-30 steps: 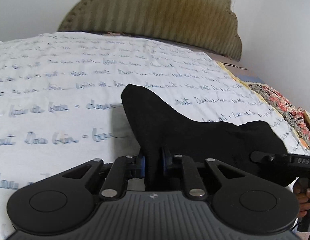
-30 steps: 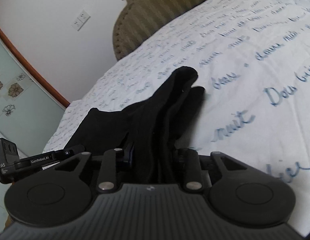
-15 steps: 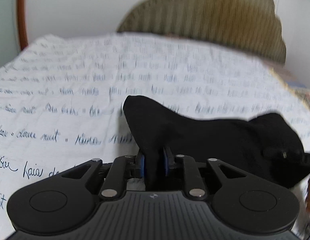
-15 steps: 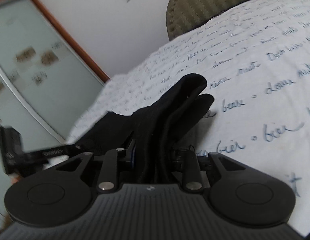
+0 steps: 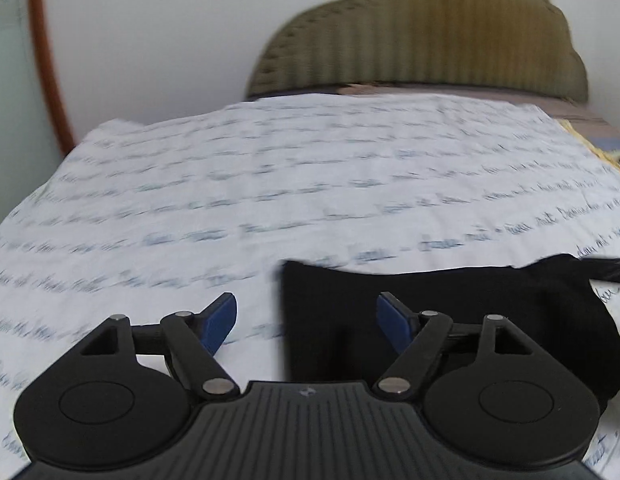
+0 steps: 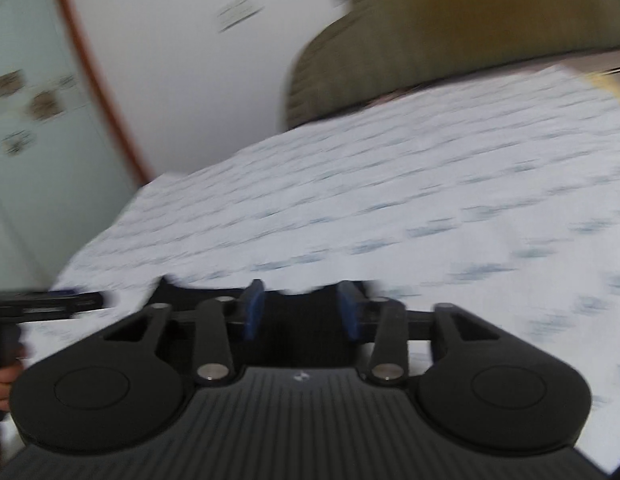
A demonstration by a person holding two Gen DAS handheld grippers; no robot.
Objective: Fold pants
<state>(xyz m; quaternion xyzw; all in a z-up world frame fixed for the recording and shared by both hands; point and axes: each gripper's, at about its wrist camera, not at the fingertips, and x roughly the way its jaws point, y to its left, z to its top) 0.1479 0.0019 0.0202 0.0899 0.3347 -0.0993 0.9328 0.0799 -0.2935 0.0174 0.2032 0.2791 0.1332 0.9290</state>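
The black pants [image 5: 450,312] lie flat on the white bedsheet with blue script [image 5: 269,184]. My left gripper [image 5: 305,316] is open, its blue pads wide apart, just above the pants' left edge. My right gripper [image 6: 299,312] is open and empty over the pants [image 6: 297,344], whose far edge shows between its blue pads. Both views are blurred by motion. The tip of the right gripper shows at the right edge of the left wrist view [image 5: 610,274].
An olive ribbed headboard [image 5: 430,40] stands at the far end of the bed against a white wall. A wood-framed glass door [image 6: 29,120] is to the left. A patterned quilt edge [image 5: 606,152] shows at the right. The left tool and hand [image 6: 5,340] show in the right wrist view.
Both grippers have opened and let go of the black pants. The cloth, held up in a peak before, now lies flat on the sheet. Both cameras have swung left.
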